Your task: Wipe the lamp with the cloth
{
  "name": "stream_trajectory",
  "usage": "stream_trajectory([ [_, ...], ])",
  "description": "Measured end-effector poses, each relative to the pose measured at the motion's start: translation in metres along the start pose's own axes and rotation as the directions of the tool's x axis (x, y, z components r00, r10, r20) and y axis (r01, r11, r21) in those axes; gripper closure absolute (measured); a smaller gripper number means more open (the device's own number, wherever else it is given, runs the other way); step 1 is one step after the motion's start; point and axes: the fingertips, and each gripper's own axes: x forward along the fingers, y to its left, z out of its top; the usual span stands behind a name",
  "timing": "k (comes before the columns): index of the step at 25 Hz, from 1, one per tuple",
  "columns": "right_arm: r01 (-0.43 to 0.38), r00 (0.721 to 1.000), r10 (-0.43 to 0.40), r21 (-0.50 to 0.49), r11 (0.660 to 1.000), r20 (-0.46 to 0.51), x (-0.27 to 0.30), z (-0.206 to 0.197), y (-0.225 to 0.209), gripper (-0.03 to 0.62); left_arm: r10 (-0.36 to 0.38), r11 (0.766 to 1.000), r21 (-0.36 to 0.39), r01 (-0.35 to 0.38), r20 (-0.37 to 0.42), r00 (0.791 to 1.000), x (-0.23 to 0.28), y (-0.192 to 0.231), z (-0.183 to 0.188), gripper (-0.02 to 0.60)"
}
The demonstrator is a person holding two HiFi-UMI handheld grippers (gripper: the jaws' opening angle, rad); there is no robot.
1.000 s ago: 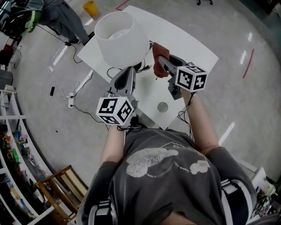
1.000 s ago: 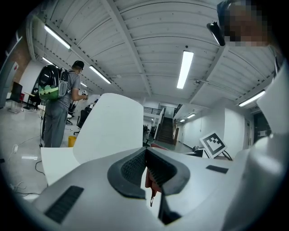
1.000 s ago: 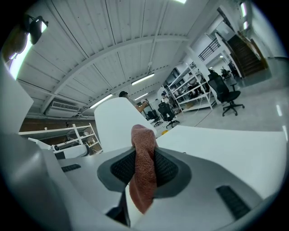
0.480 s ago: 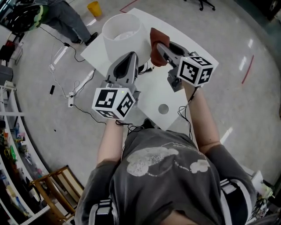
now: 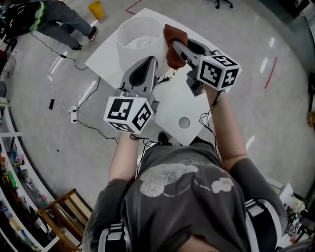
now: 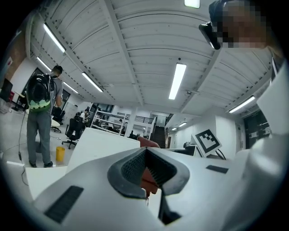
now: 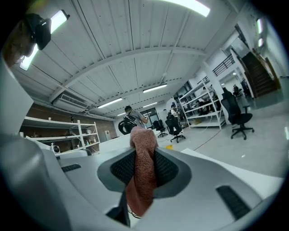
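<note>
My right gripper (image 7: 143, 151) has its jaws clamped on the rust-brown cloth (image 7: 142, 180), bunched just beside the white lamp shade (image 5: 140, 42); my left gripper (image 6: 145, 154) has jaws pressed together on nothing, near the shade, above the white table (image 5: 172, 106)

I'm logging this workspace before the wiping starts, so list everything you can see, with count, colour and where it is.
lamp: one, white shade, far end of the table
cloth: one, reddish-brown, beside the shade
table: one, white, in front of the person
bucket: one, yellow, floor beyond the table
wooden chair: one, brown, floor at lower left
bystander: one, wearing a backpack, standing beyond the table
left tongs: grey, shut, empty, near the lamp
right tongs: grey, shut on the cloth
</note>
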Motion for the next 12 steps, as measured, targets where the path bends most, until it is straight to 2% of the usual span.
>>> stream_trajectory([
  [5, -0.025, 0.999, 0.026, 0.015, 1.000, -0.028, -0.010, -0.011, -0.029, 0.503, 0.045, 0.999, 0.007, -0.045, -0.007, 0.999, 0.007, -0.008, -0.016, 0.574],
  [12, -0.076, 0.988, 0.084, 0.069, 0.995, -0.129, -0.010, -0.047, -0.060, 0.503, 0.176, 0.984, 0.018, -0.175, -0.030, 0.984, 0.008, -0.010, -0.038, 0.574],
])
